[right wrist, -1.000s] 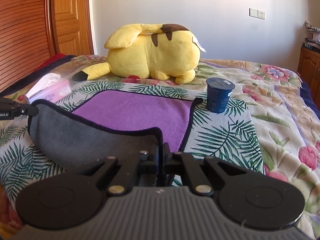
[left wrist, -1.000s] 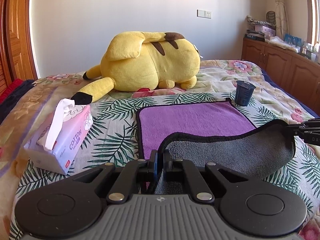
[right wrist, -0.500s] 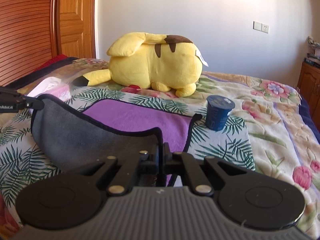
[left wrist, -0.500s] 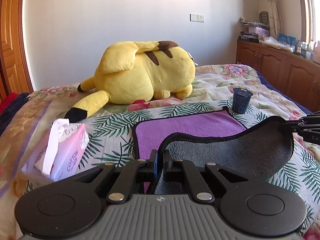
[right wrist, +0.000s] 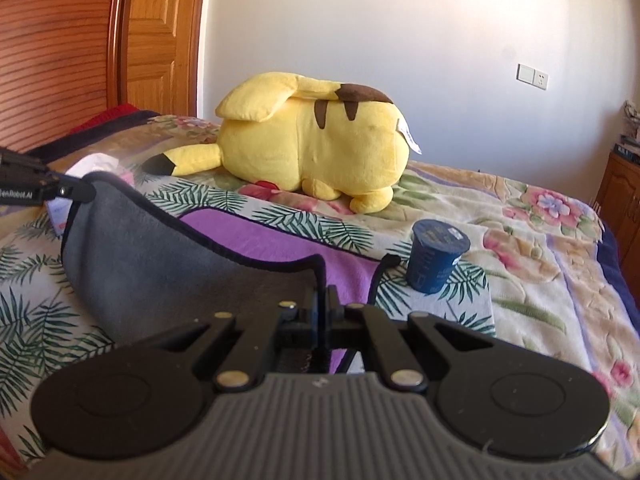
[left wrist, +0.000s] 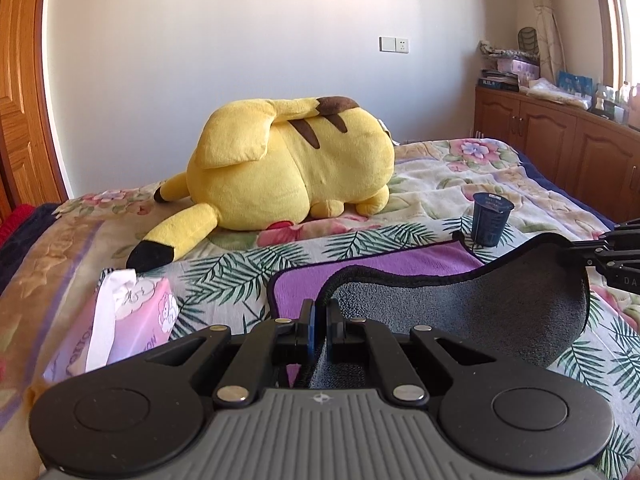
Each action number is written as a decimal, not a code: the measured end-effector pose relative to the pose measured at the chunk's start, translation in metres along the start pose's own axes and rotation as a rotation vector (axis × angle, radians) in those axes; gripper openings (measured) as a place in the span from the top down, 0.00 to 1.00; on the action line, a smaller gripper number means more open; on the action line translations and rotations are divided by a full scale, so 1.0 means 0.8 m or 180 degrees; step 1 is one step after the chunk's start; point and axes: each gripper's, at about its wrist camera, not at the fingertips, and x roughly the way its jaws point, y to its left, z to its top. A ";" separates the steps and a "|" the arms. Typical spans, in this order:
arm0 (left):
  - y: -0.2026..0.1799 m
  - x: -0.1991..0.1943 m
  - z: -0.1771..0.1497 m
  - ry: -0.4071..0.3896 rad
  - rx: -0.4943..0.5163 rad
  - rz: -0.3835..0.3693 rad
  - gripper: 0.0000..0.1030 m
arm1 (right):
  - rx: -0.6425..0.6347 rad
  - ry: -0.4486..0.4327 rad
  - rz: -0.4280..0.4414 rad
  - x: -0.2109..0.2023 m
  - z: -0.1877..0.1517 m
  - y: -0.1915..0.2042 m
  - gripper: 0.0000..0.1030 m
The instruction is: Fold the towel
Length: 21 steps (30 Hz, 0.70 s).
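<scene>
The towel (left wrist: 472, 312) is purple on top and grey underneath, with a dark hem. Its far half lies flat on the bed (left wrist: 392, 260). Its near edge is lifted, grey side facing me, sagging between the two grippers. My left gripper (left wrist: 320, 312) is shut on the near left corner. My right gripper (right wrist: 323, 300) is shut on the near right corner; the towel shows there too (right wrist: 160, 264). The right gripper appears at the right edge of the left wrist view (left wrist: 612, 254), the left gripper at the left edge of the right wrist view (right wrist: 36, 188).
A dark blue cup (left wrist: 491, 219) stands by the towel's far right corner. A big yellow plush toy (left wrist: 288, 176) lies behind. A pink tissue pack (left wrist: 124, 316) lies left. Wooden cabinets (left wrist: 560, 148) line the right wall; a wooden door (right wrist: 120, 40) is left.
Both grippers have risen and moved forward with the towel's near edge; the grey underside now covers more of the purple half.
</scene>
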 end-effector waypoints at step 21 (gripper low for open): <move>0.004 0.015 0.064 -0.0204 0.0174 0.0154 1.00 | -0.0324 -0.0201 -0.0156 0.027 0.049 -0.017 0.97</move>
